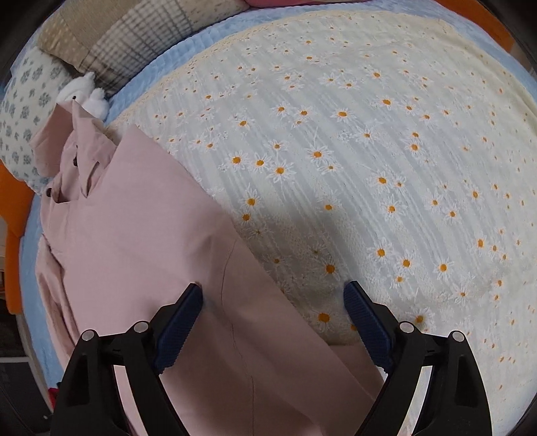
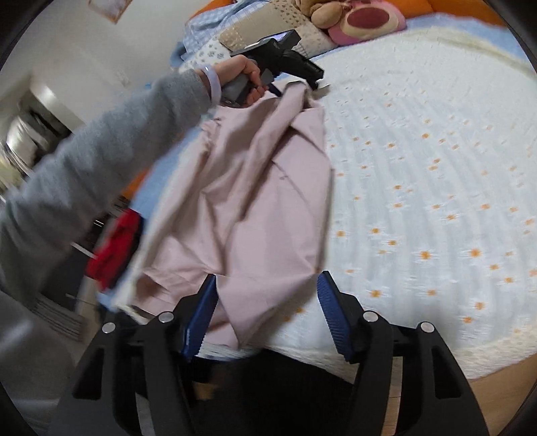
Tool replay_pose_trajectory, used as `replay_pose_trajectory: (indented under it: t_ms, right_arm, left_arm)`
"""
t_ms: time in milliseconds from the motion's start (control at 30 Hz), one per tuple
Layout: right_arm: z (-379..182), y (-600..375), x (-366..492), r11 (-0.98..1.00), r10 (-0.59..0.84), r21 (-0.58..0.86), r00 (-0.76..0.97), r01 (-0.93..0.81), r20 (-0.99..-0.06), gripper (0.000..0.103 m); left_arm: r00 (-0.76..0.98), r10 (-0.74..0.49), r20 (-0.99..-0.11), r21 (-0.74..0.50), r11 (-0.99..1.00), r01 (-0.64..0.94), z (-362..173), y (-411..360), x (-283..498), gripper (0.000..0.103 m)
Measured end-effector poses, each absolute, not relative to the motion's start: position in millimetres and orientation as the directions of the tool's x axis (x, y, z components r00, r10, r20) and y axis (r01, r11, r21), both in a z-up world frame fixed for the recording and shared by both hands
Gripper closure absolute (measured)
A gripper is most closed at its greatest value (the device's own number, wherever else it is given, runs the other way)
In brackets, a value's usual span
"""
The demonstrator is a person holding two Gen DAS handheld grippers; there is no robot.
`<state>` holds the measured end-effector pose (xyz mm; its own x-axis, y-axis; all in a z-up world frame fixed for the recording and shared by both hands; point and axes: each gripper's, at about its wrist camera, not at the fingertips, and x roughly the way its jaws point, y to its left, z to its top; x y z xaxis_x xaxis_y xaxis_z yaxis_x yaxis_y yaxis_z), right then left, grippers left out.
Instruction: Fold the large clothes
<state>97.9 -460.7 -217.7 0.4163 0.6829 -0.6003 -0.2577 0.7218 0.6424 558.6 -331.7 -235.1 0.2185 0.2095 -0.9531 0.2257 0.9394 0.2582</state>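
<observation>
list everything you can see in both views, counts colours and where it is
pink garment: 1, pale pink, spread on the bed's left side, collar toward the pillows
daisy bedspread: 1, white with orange-centred daisies, covering most of the bed
blue quilt: 1, light blue, under the bedspread, showing at its edges
pillows: 2 at least, one beige patchwork, one white with grey flowers, at the head of the bed
white plush toy: 1, white, beside the pillows, past the collar
pink and brown plush toy: 1, at the head of the bed
red cloth: 1, red, off the bed's left edge
grey sleeve: 1, grey, person's left arm
left gripper: 1, black with blue pads, open over the garment's edge
right gripper: 1, same colours, open, garment hem between the pads
</observation>
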Motion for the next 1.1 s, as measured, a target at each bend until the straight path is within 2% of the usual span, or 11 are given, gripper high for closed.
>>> replay_pose_trajectory:
  t_ms: [100, 167, 333, 400, 467, 567, 633, 700, 867, 967, 1100]
  right_arm:
    - [-208.9, -476.8, 101.2, 0.643, 0.744, 0.719, 0.435, -0.263, -0.506, 0.039]
    - [-203.7, -486.9, 104.4, 0.646, 0.731, 0.724, 0.471, -0.242, -0.495, 0.037]
    - [-219.1, -478.7, 120.0, 0.75, 0.642, 0.636, 0.434, -0.182, -0.632, 0.033]
    - [-229.4, -466.4, 124.0, 0.739, 0.665, 0.643, 0.377, -0.202, -0.645, 0.045]
    - [-234.6, -449.6, 125.3, 0.745, 0.666, 0.617, 0.327, -0.251, -0.671, 0.049]
    - [-242.2, -419.4, 124.5, 0.767, 0.637, 0.555, 0.271, -0.322, -0.722, 0.071]
    - [-244.7, -410.3, 125.7, 0.771, 0.627, 0.534, 0.27, -0.346, -0.731, 0.086]
    - [-236.1, -410.7, 127.1, 0.755, 0.649, 0.553, 0.281, -0.353, -0.707, 0.094]
    - [-193.0, -400.2, 114.5, 0.738, 0.663, 0.507, 0.338, -0.446, -0.668, 0.095]
    - [-169.5, -379.9, 106.4, 0.717, 0.669, 0.459, 0.332, -0.525, -0.665, 0.095]
    - [-151.0, -347.2, 99.6, 0.69, 0.659, 0.386, 0.309, -0.612, -0.686, 0.095]
  left_arm:
    - [0.217, 0.222, -0.951, 0.272, 0.931, 0.242, -231.1, -333.5, 552.1, 0.016]
    - [0.225, 0.237, -0.945, 0.292, 0.922, 0.253, -231.8, -337.4, 546.5, 0.016]
    - [0.22, 0.247, -0.944, 0.299, 0.921, 0.252, -232.9, -334.6, 541.8, 0.015]
    - [0.22, 0.249, -0.943, 0.301, 0.92, 0.25, -232.4, -334.3, 539.9, 0.017]
    - [0.229, 0.259, -0.939, 0.315, 0.912, 0.263, -230.8, -335.8, 537.9, 0.02]
    - [0.232, 0.268, -0.935, 0.327, 0.903, 0.278, -228.7, -338.3, 534.9, 0.032]
    - [0.243, 0.277, -0.929, 0.34, 0.899, 0.275, -223.4, -338.0, 532.2, 0.062]
    - [0.246, 0.261, -0.933, 0.327, 0.901, 0.286, -219.5, -334.6, 533.2, 0.068]
    - [0.185, 0.111, -0.977, 0.159, 0.95, 0.27, -202.2, -304.6, 539.9, 0.081]
    - [0.16, -0.067, -0.985, -0.025, 0.968, 0.248, -179.6, -276.2, 542.5, 0.084]
    - [0.171, -0.334, -0.927, -0.293, 0.929, 0.226, -146.4, -221.7, 542.8, 0.086]
